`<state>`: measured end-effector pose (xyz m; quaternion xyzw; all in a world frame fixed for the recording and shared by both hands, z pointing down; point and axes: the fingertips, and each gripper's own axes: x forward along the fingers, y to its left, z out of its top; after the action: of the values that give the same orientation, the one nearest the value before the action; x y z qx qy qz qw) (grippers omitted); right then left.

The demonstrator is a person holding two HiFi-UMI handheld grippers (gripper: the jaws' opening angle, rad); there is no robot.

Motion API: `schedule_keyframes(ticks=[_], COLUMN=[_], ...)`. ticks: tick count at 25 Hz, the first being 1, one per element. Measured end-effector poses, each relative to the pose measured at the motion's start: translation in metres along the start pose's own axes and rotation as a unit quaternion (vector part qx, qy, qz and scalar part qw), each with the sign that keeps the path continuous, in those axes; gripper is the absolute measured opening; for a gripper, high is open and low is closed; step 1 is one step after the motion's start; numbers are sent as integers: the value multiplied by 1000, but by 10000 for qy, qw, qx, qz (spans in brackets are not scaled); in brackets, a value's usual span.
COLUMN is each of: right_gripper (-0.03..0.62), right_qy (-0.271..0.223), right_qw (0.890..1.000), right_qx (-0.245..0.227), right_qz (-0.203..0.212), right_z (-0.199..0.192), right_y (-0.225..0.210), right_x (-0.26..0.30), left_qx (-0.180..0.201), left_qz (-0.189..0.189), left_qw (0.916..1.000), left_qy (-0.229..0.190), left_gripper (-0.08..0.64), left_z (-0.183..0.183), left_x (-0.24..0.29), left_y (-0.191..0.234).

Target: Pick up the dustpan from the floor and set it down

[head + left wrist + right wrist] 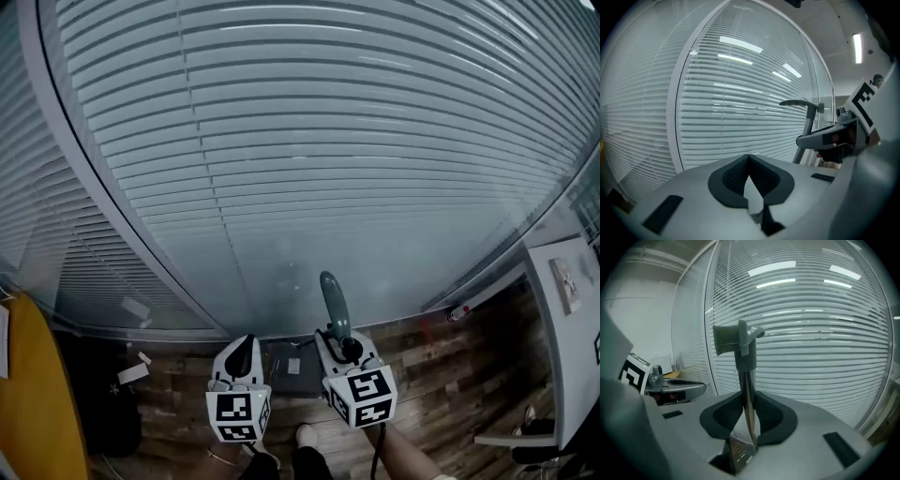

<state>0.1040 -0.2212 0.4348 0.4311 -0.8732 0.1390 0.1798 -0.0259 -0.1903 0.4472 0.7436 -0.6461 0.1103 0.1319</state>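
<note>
Leftmost in the head view, a yellow surface (28,394) curves along the edge, with a black object (94,408) on the wooden floor (441,375) just beside it. Next comes the left gripper (243,350), its dark pads (733,177) pressed together at the tips with nothing between them, as the left gripper view shows (749,161). It is aimed at the slatted blinds (356,141), which fill the glass wall ahead and close off the space in front of both grippers. Between the two grippers sits the dark pan of the dustpan (289,368), low against the floor; whether it touches the boards cannot be told. Its grey handle (333,302) stands upright in front of the blinds. The right gripper (349,350) pinches the thin metal shaft of that handle between its pads (746,404), with the grey grip end (736,340) rising above the jaws. A shoe (307,435) shows just below the grippers. Far right, a white desk (572,356) stands well apart from the dustpan, with open floor between.
</note>
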Motion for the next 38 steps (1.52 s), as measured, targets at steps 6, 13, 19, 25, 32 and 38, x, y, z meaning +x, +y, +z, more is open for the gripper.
schedule_keyframes(ticks=[6,13,19,25,32,38], right_gripper=[100,100,101,101,101,101], right_qy=[179,298,373,463,648,770], right_qw=[9997,9988,9980,9985,9976,9967], right_qx=[154,393,506,290,29,-80], right_qz=[88,-46,-98,62,224,245], right_z=[-54,-95,-123,-154,-175,-193], right_y=[-15,-35,-46,-42,-37,-35], right_x=[28,51,64,81,92,108], left_qx=[65,106,62,-23,28,-35], left_qz=[59,196,271,277,278,356], left_qw=[9996,9982,9967,9961,9953,9941], left_qy=[266,549,759,843,926,1028], left_gripper=[17,17,17,17,17,17], left_z=[-45,-92,-129,-162,-183,-203], left_x=[31,51,59,66,70,74], left_y=[2,14,11,11,11,19])
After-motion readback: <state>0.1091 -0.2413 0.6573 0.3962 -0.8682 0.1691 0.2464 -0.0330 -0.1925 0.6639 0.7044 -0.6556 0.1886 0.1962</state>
